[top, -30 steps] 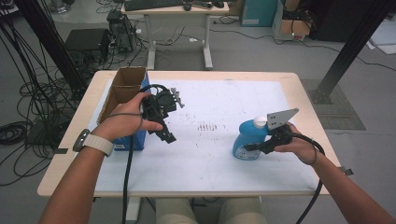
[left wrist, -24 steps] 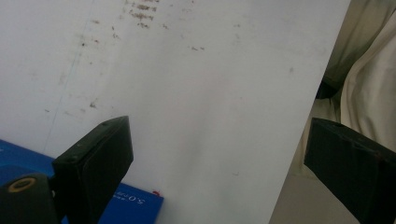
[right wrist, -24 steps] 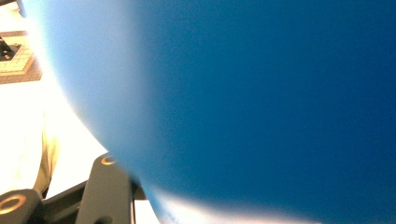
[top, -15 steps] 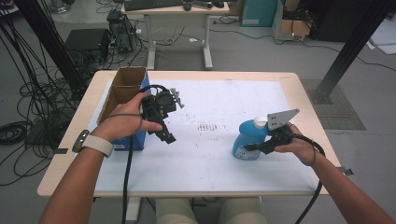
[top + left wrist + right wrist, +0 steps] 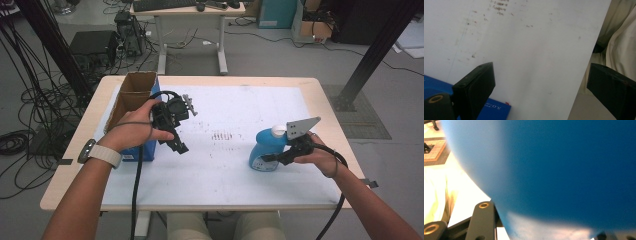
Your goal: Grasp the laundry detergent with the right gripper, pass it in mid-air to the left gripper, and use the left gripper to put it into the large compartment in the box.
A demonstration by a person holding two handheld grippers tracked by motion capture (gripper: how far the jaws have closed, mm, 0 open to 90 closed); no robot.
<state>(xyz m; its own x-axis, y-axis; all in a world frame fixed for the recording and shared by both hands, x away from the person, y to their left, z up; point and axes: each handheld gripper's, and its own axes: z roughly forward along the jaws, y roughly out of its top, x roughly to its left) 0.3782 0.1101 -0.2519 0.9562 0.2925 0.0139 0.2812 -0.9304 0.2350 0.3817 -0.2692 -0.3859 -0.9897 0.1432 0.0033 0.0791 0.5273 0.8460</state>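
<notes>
While the right gripper [image 5: 270, 159] is clamping the blue bottle [image 5: 264, 147] low, it is risking a tip; the left gripper [image 5: 176, 145] is hanging wide open, empty.

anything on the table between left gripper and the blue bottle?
No objects: in the high view, just bare white sheet with faint reddish marks between the left gripper and blue bottle.

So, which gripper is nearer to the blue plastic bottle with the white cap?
Right. The right gripper is at the blue plastic bottle; the left gripper hangs far off, beside the cardboard box.
</notes>
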